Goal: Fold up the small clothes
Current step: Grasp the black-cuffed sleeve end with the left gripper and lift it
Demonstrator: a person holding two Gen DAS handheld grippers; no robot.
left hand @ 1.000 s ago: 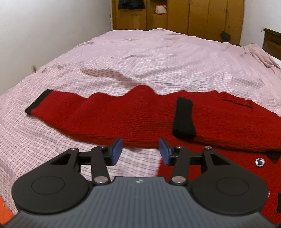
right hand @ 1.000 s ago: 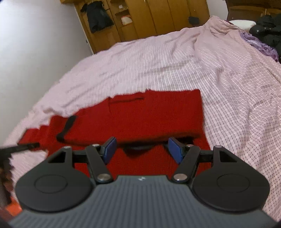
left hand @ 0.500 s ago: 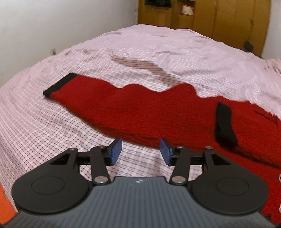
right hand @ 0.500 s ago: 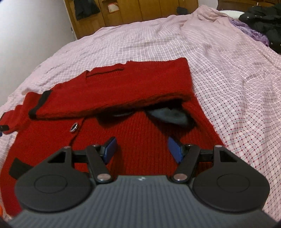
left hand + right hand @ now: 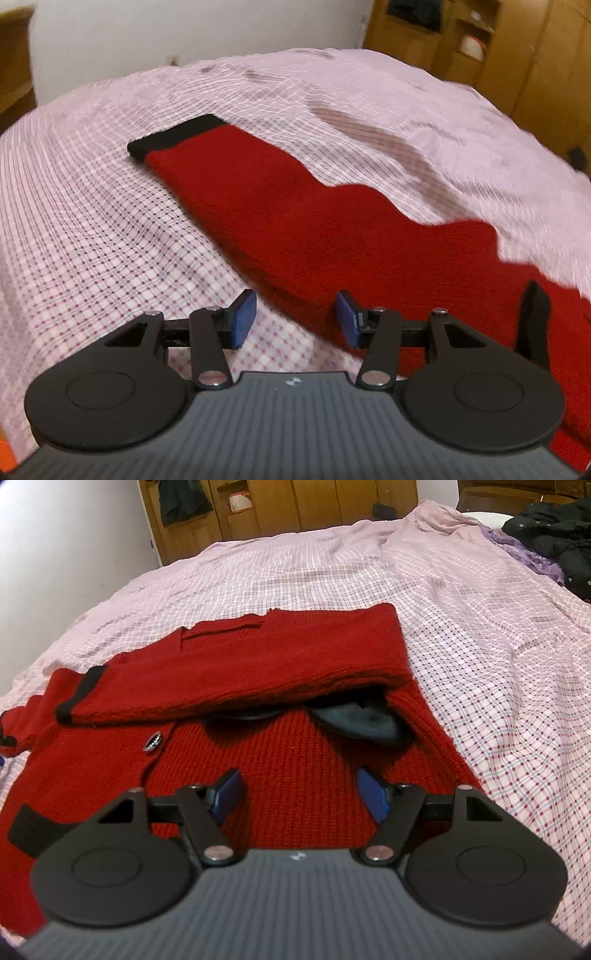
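Observation:
A red knit cardigan with black cuffs lies on the bed. One sleeve is folded across its body, with a dark lining showing beneath it. My right gripper is open and empty, just above the cardigan's front. In the left wrist view the other sleeve stretches out flat to the left and ends in a black cuff. My left gripper is open and empty over that sleeve's near edge.
The bed is covered by a pink checked sheet. A dark pile of clothes lies at the far right. Wooden wardrobes stand behind the bed, and a white wall runs on the left.
My left gripper has swung left along the outstretched sleeve toward its cuff. My right gripper has moved in closer over the cardigan's body. Both stayed open.

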